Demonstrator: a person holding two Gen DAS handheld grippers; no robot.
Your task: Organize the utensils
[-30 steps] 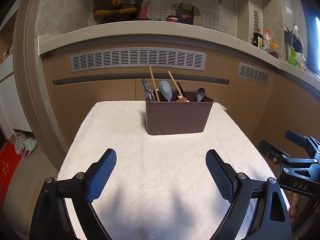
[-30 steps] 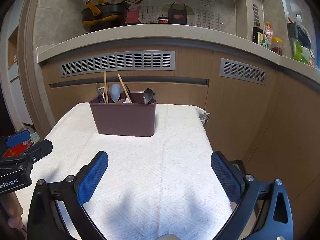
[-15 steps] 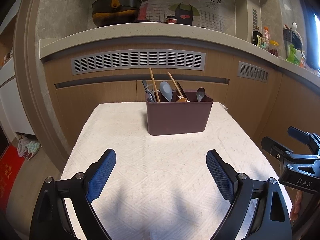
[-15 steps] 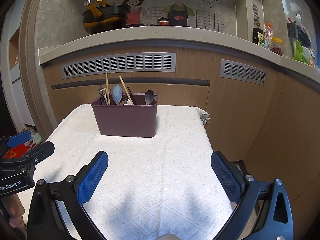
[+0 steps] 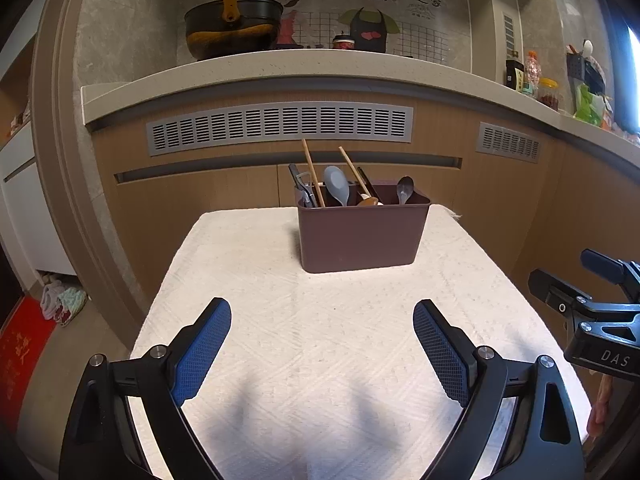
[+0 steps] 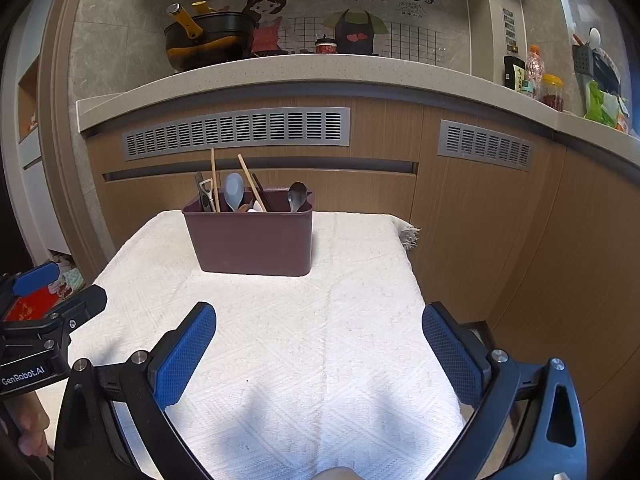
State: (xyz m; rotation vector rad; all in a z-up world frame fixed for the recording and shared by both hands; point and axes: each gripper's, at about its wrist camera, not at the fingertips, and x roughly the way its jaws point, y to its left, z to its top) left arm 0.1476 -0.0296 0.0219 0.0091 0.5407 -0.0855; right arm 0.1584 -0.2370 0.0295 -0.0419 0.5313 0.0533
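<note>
A maroon plastic utensil holder (image 5: 362, 236) stands at the far end of the white-clothed table (image 5: 280, 344); it also shows in the right wrist view (image 6: 252, 240). In it stand wooden chopsticks (image 5: 311, 172), a grey-blue spoon (image 5: 336, 190), a metal spoon (image 5: 405, 190) and a peeler (image 5: 302, 188). My left gripper (image 5: 322, 340) is open and empty above the near half of the table. My right gripper (image 6: 319, 344) is open and empty too, beside it at the right.
A kitchen counter (image 5: 280, 64) with a black pot (image 5: 232, 36) runs behind the table, cabinets with vents below it. Bottles and jars (image 5: 532, 76) stand at the right of the counter. A red mat (image 5: 20, 348) and cloths lie on the floor at the left.
Both grippers have drawn back and risen slightly, so the holder looks a little farther off. Both stay open and empty.
</note>
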